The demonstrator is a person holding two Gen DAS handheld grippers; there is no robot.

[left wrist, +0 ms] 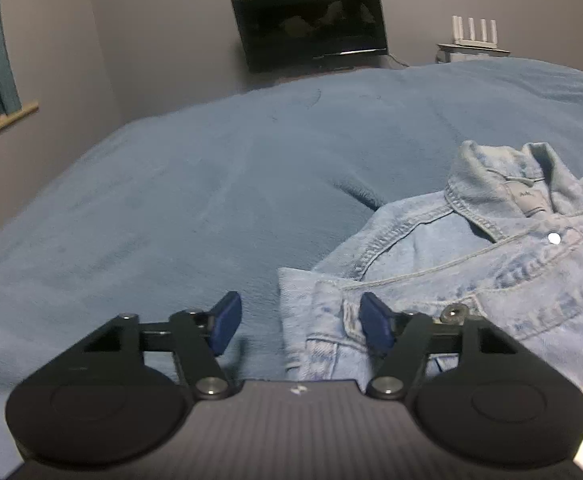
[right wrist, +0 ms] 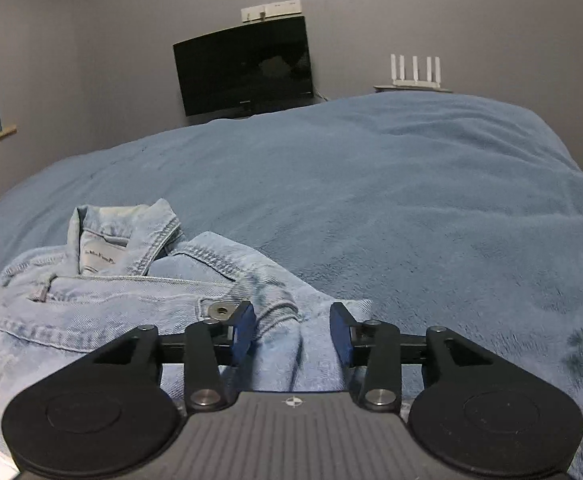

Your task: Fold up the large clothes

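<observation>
Denim jacket (left wrist: 471, 272) lying on a bed (left wrist: 171, 200) covered with a blue blanket, seen from both wrist cameras. The jacket lies front up, collar (left wrist: 503, 184) toward the far side, its sleeves apparently folded in over the body, so that a compact, roughly rectangular shape is presented for the next fold. Left gripper (left wrist: 300, 326): fingers spread apart and holding nothing; the jacket's left edge lies between them, with the right finger (left wrist: 377, 328) over the denim and the left finger (left wrist: 224, 328) over bare blanket. Right gripper (right wrist: 294, 332): fingers likewise apart and empty, with a rumpled fold at the jacket's right edge between them. The two grippers thus stand at opposite edges of the garment near its hem, a placement suited to pinching both sides at once and carrying the lower part up toward the collar. Whether the fingertips touch the cloth cannot be told. A dark monitor (right wrist: 245, 66) and a white router (right wrist: 415, 72) stand beyond the bed, well clear of the fingers.
</observation>
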